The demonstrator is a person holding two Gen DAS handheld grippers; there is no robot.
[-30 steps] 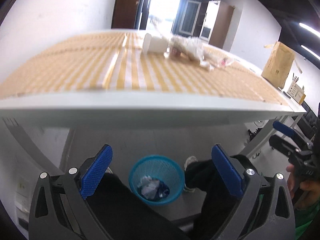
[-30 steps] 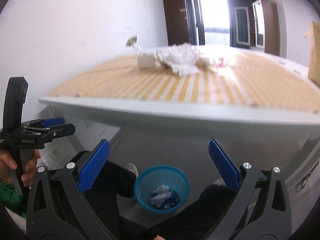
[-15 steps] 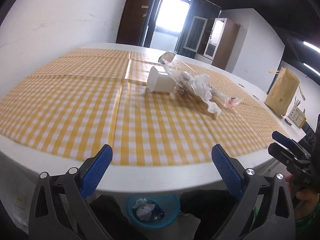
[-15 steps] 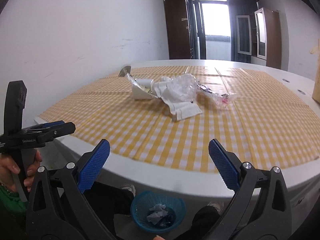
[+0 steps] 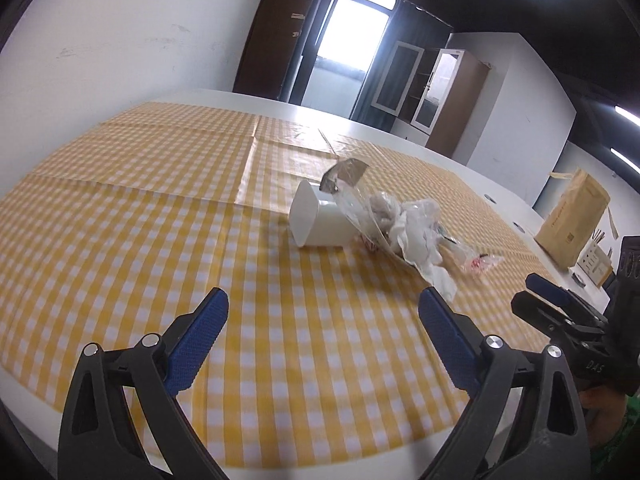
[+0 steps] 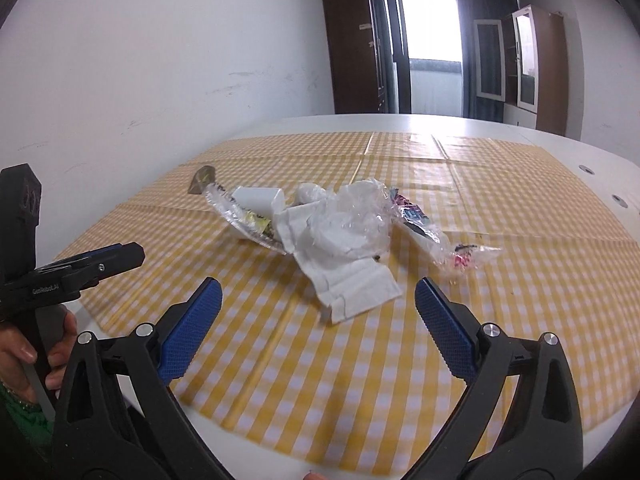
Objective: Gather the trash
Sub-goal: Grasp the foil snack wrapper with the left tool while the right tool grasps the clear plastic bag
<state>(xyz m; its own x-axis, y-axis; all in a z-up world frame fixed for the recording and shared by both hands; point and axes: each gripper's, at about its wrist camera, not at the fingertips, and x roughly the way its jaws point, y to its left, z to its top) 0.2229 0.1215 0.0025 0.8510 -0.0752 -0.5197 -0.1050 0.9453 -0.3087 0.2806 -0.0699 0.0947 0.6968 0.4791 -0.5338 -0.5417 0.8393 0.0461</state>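
Observation:
A heap of trash lies mid-table on the yellow checked cloth (image 5: 120, 240): a tipped white cup (image 5: 320, 222), a clear plastic wrapper (image 5: 360, 204), crumpled tissue (image 5: 420, 236) and a small pink-printed wrapper (image 5: 480, 262). In the right wrist view the same heap shows a white paper napkin (image 6: 352, 280), crumpled clear plastic (image 6: 352, 216), the white cup (image 6: 260, 200) and the pink wrapper (image 6: 460, 260). My left gripper (image 5: 322, 332) is open and empty, short of the cup. My right gripper (image 6: 316, 320) is open and empty, just before the napkin.
A brown paper bag (image 5: 572, 220) stands at the table's far right edge. The white table (image 6: 500, 128) reaches back toward a bright doorway (image 6: 432, 40) and cabinets. A hand (image 6: 24, 356) holds the other gripper at the left.
Both grippers have risen from below the table edge to above the cloth and tilted toward the trash heap. The blue bin on the floor has dropped out of view.

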